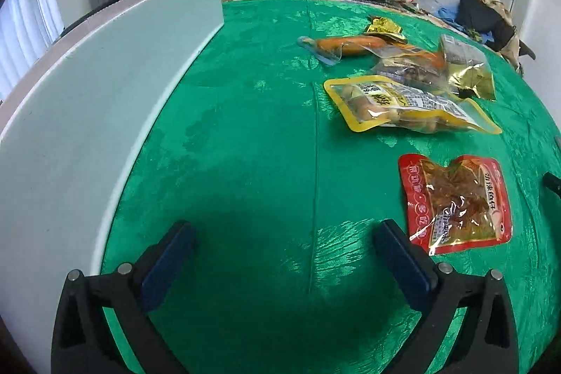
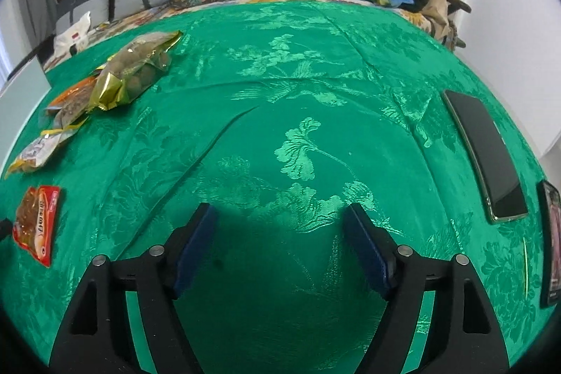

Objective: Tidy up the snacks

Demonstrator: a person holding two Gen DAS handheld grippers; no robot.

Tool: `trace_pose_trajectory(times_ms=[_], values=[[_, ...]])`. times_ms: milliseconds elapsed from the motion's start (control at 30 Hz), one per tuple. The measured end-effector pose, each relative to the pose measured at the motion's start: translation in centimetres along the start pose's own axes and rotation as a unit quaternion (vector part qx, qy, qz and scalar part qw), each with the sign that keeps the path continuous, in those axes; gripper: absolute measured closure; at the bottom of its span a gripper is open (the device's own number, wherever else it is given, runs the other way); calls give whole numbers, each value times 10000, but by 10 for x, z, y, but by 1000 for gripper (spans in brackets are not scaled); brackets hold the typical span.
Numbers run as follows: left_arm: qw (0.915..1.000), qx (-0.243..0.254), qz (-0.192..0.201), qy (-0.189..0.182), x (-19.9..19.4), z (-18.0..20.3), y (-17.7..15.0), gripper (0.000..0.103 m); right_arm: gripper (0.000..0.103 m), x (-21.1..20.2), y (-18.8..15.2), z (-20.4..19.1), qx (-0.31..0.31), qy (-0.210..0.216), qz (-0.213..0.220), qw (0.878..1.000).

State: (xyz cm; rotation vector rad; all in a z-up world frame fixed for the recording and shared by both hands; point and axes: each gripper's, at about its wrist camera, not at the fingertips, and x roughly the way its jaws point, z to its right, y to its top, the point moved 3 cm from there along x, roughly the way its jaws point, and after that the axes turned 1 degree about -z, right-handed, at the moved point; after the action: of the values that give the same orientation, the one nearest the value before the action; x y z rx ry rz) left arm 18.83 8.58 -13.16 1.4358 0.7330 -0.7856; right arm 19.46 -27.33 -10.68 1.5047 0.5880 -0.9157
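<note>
Both jaws stand apart and empty: our left gripper (image 1: 284,240) nearest the red packet (image 1: 455,202), our right gripper (image 2: 280,223) over bare green cloth (image 2: 315,76), ready to gather.

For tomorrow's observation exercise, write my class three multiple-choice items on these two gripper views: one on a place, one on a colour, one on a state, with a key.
1. Where does the red packet lie?
A. on the white board
B. on the green cloth, apart from the other snacks
C. between gripper fingers

2. What colour rims the sausage packet?
A. yellow
B. blue
C. white

3. How do the left gripper and right gripper stand?
A. both open, empty
B. both shut on packets
C. one holds a phone

Key: B, bare cloth surrounds it; A, its yellow border shows all round; A, only cloth shows between each pair of fingers.
</note>
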Motion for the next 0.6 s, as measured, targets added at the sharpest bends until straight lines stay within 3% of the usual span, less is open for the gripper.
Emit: trace_pose_trajectory(times_ms=[600], values=[[10000, -9, 5, -11, 2, 3, 0, 0, 20, -1, -2, 1, 2, -34, -7, 10000]])
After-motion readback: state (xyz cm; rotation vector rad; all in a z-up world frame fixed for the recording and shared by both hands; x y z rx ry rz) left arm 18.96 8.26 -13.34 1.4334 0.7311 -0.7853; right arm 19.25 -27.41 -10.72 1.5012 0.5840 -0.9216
